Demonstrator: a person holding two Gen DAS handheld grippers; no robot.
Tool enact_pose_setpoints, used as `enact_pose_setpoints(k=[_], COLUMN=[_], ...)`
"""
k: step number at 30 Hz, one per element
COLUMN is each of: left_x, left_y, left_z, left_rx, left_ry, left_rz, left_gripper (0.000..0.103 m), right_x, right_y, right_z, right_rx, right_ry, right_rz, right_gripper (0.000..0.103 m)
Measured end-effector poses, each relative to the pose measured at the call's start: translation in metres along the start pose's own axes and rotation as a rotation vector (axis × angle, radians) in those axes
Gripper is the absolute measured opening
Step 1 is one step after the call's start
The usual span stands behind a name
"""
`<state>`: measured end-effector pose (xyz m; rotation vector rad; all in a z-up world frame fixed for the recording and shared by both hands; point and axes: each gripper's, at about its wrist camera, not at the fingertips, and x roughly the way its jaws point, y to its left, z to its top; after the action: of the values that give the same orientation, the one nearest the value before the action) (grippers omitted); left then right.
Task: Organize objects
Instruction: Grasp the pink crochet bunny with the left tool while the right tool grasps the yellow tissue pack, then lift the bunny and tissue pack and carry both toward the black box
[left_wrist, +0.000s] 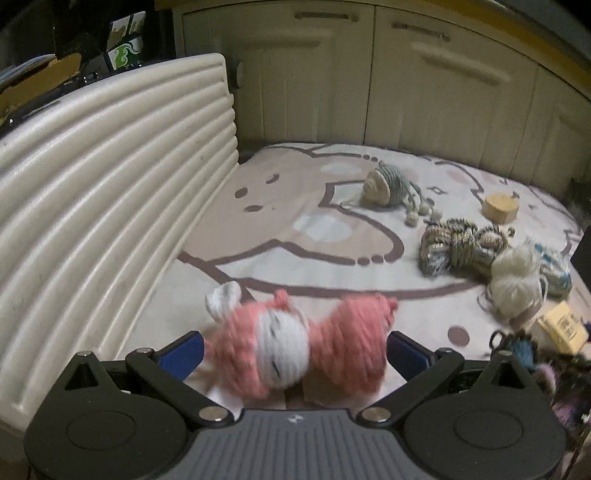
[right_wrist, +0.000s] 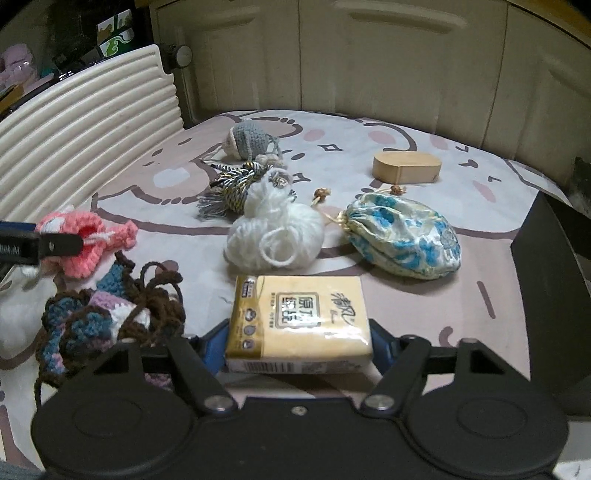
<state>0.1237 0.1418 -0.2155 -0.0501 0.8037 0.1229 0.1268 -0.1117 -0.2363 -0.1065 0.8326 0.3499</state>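
Note:
My left gripper (left_wrist: 295, 350) has its blue fingers on both sides of a pink and white knitted toy (left_wrist: 291, 343), which is blurred; the grip looks shut on it. The toy and a left finger also show in the right wrist view (right_wrist: 88, 240). My right gripper (right_wrist: 297, 339) is shut on a yellow tissue pack (right_wrist: 299, 321). On the patterned bed sheet (right_wrist: 461, 302) lie a white yarn ball (right_wrist: 273, 229), a blue and white pouch (right_wrist: 402, 236), a grey knitted toy (right_wrist: 247, 140), a tasselled cord bundle (right_wrist: 236, 188) and a wooden box (right_wrist: 406, 166).
A brown, blue and pink crochet piece (right_wrist: 99, 325) lies left of the tissue pack. A ribbed cream headboard (left_wrist: 103, 206) rises on the left. Cream cabinet doors (right_wrist: 369, 55) stand behind the bed. A dark object (right_wrist: 554, 295) sits at the right edge.

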Motion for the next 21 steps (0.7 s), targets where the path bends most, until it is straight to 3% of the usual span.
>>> enact_pose_setpoints(k=[4, 12, 17, 21], left_x=[0.005, 0.020, 0.026, 0.021], left_y=[0.005, -0.004, 0.001, 0.000], left_z=[0.008, 0.011, 0.016, 0.018], left_rx=[-0.012, 0.070, 0.019, 0.014], left_ry=[0.019, 0.115, 0.148, 0.150], left_rz=[-0.023, -0.022, -0.015, -0.008], left_gripper=[0.103, 0.099, 0.096, 0.088], right_x=[0.001, 0.002, 0.003, -0.001], right_y=[0.001, 0.002, 0.001, 0.001], right_z=[-0.001, 0.000, 0.001, 0.002], right_rx=[-0.009, -0.030, -0.032, -0.024], right_ry=[0.000, 0.001, 0.002, 0.007], right_rz=[0.002, 0.004, 0.005, 0.012], right_gripper=[0.075, 0.075, 0.075, 0.074])
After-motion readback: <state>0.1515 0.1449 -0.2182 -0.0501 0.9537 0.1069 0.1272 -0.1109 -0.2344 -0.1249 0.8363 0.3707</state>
